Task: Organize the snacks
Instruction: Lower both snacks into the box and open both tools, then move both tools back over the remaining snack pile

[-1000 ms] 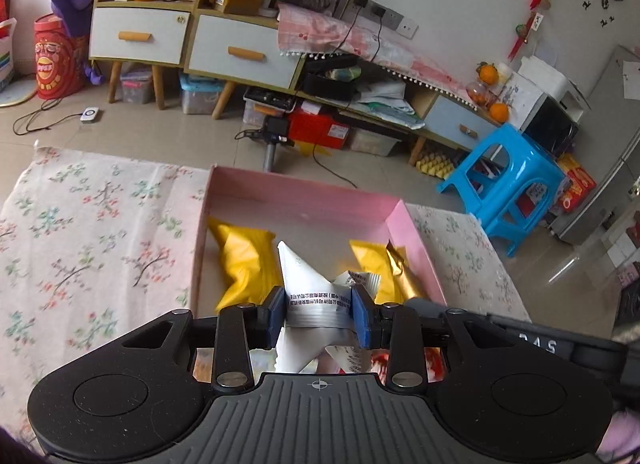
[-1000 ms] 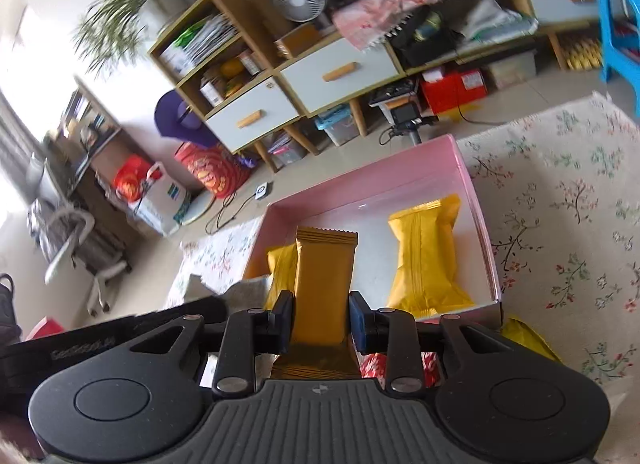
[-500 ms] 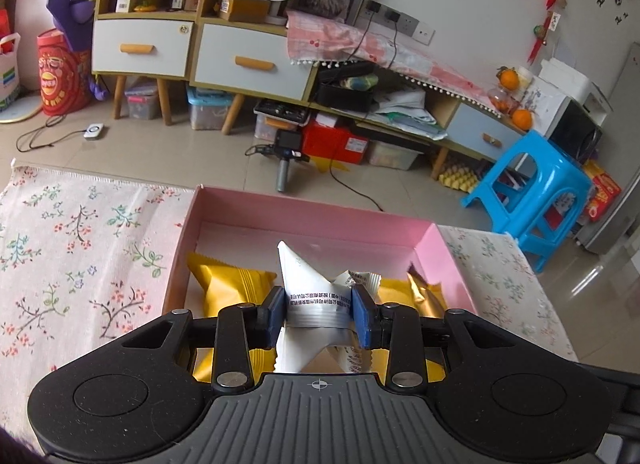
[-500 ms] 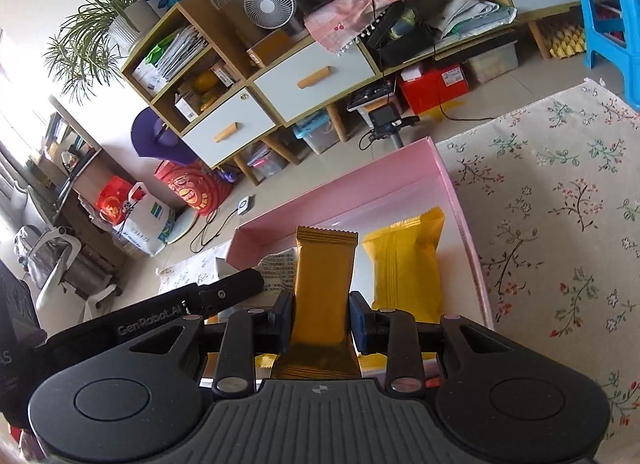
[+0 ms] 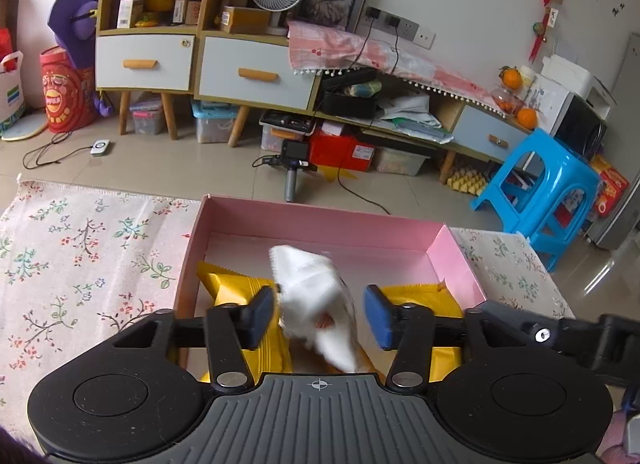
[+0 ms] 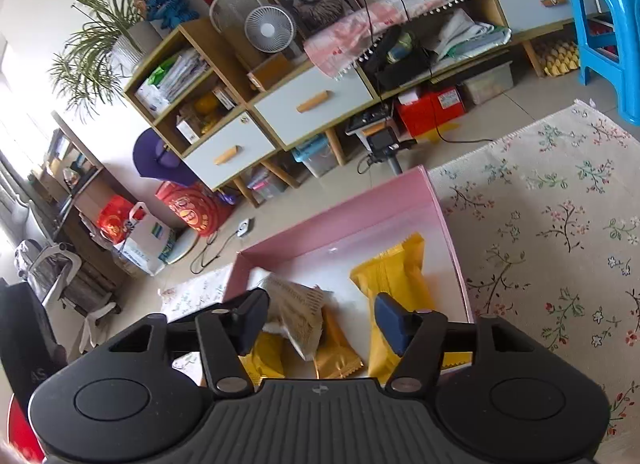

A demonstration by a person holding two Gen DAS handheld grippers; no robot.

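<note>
In the left wrist view, the floral cloth [image 5: 88, 260] is seen to the left of the left gripper [image 5: 319, 318]. The pink box [image 5: 320, 220] is placed directly ahead of and beneath the fingers. The left gripper's jaws are spread wide apart and nothing is clamped. A white packet [image 5: 316, 300], motion-blurred, is seen in the gap between the two pads, close to the left pad; contact cannot be determined. Yellow packets [image 5: 240, 288] are seen on the box floor below the gap and behind both fingers.

In the right wrist view, the right gripper [image 6: 321, 320] is likewise held with its jaws wide apart and empty. Just beyond the left finger, a pale printed packet [image 6: 296, 312] is seen tilted on top of a gold packet [image 6: 334, 348] inside the pink box [image 6: 344, 208]. Ahead of the right finger, a yellow packet [image 6: 392, 276] is laid flat on the box floor, near the right wall. The floral cloth [image 6: 560, 232] is spread to the right of the gripper.
</note>
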